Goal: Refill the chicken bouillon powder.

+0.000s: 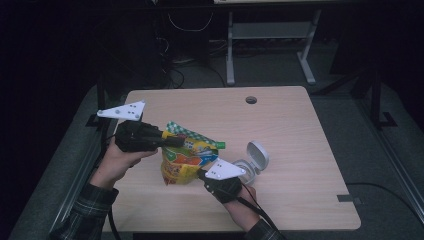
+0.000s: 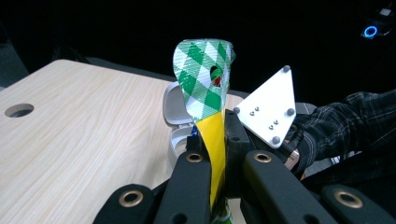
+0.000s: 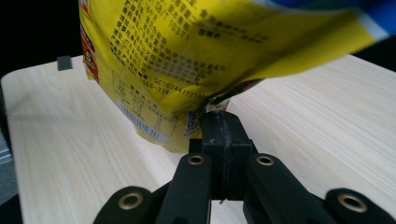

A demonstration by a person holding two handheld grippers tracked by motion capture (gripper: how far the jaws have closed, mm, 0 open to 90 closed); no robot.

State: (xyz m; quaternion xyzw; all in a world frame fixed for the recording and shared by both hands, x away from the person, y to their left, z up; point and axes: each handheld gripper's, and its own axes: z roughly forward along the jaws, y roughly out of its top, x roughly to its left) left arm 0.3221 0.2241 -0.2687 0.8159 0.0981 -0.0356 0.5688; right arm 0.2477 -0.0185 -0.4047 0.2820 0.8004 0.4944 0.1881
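High view first, nearest the bottom edge: the right hand (image 1: 243,205) comes up in a plaid sleeve, wrist angled toward the left, carrying the right gripper (image 1: 202,175) with its grey three-cornered plate on top. Its jaws are pressed together on the lower corner of the snack bag (image 1: 182,162), and the right gripper view confirms it, black pads clamped tight on the yellow bag's (image 3: 187,51) bottom edge, printed text and a barcode hanging just above, the bag lifted off the wooden table (image 3: 327,116) there. Over at the left, the left hand (image 1: 117,162) rises from its own plaid sleeve, forearm slanting up and to the right, and holds the left gripper (image 1: 175,142) roughly level, pointing rightward. Its jaws too are closed, pinching the bag's top: in the left gripper view the yellow film runs straight up between the pads and opens into the green-and-white checked header (image 2: 203,77), standing upright with a hang hole in it. So the bag is strung between the two grippers, over the near middle of the table (image 1: 300,125). Just beyond and right of it sits a small white container with its hinged lid flipped open (image 1: 252,160), resting on the tabletop beside the right gripper's plate. Farther back, a round cable hole (image 1: 251,100) marks the table's far edge.
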